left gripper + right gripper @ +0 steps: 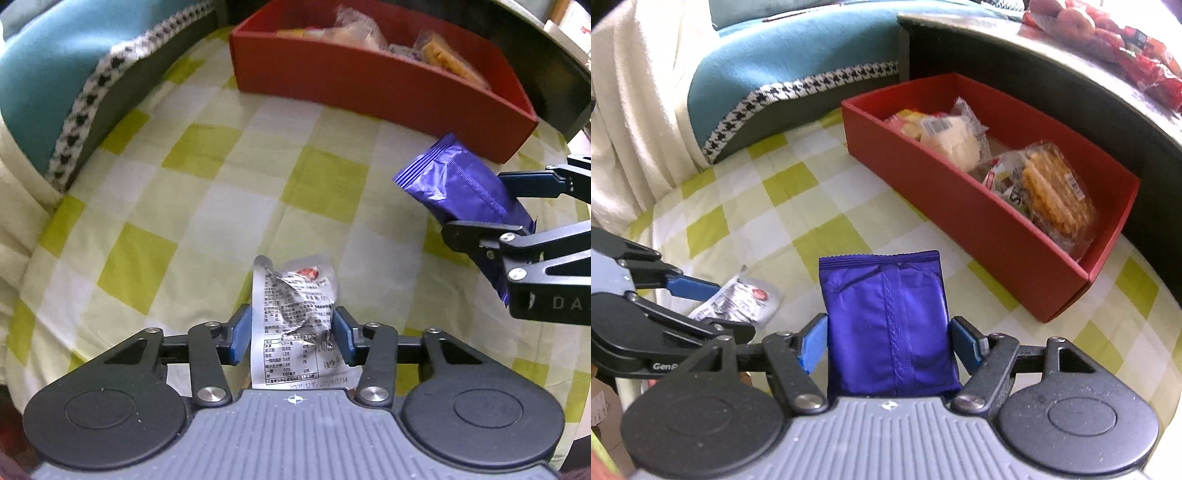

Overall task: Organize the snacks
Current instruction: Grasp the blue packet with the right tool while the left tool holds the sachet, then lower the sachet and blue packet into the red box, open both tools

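Between the blue pads of the right gripper (888, 341) stands a purple snack packet (888, 325), held upright with its crimped top edge uppermost and its back seam facing the camera; both pads press its sides, so the jaws are closed on it. Seen from the left wrist view, the same purple snack packet (461, 184) hangs tilted above the cloth, clear of the surface, near the front corner of the red box (369, 85), with the right gripper (491, 201) clamped across its lower half.

Lower and nearer, a crumpled white-and-silver snack wrapper (295, 325) printed with a nutrition table lies between the pads of the left gripper (291, 334). The pads sit at the wrapper's two edges; whether they actually squeeze it or merely flank it cannot be told. From the right wrist view the wrapper (738, 302) rests on the cloth with the left gripper (713, 306) around its near end.

Both packets are outside the red box (960, 199), an open-topped rectangular tray lying on the cloth farther back. Inside it are a pale bread-like item in clear film (945, 136) toward one end and a packet of orange waffle-like biscuits (1049, 184) toward the other.

A yellow-green and white checked cloth (177, 206) covers the work surface. Beside it lies a teal cushion with a houndstooth border (768, 74), and a cream fabric (635, 110) hangs at the far left. Behind the box rises a dark shelf (1015, 55) bearing red packaged goods (1126, 40).
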`<control>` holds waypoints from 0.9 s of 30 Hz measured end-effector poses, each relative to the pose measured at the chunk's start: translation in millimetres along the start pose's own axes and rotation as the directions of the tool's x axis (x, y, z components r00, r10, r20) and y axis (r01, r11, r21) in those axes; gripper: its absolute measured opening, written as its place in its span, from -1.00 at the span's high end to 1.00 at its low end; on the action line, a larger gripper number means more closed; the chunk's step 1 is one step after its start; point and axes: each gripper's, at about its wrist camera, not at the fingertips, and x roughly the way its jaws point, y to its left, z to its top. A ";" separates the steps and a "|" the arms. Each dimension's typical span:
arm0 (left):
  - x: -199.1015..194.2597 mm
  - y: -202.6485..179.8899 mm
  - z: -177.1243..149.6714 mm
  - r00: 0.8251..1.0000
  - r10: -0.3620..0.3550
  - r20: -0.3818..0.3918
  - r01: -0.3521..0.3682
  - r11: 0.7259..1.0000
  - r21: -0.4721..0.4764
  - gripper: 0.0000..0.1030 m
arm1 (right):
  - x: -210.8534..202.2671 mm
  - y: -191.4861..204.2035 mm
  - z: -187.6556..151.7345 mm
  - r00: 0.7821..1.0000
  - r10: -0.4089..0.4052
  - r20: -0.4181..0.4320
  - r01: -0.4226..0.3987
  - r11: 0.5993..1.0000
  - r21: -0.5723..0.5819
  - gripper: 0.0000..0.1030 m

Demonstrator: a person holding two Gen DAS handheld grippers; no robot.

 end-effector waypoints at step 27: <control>-54.2 -4.6 62.5 0.973 -0.055 0.223 0.059 0.998 -0.009 -0.03 | -37.4 -39.3 28.1 0.984 -0.057 0.171 0.026 0.984 0.179 -0.33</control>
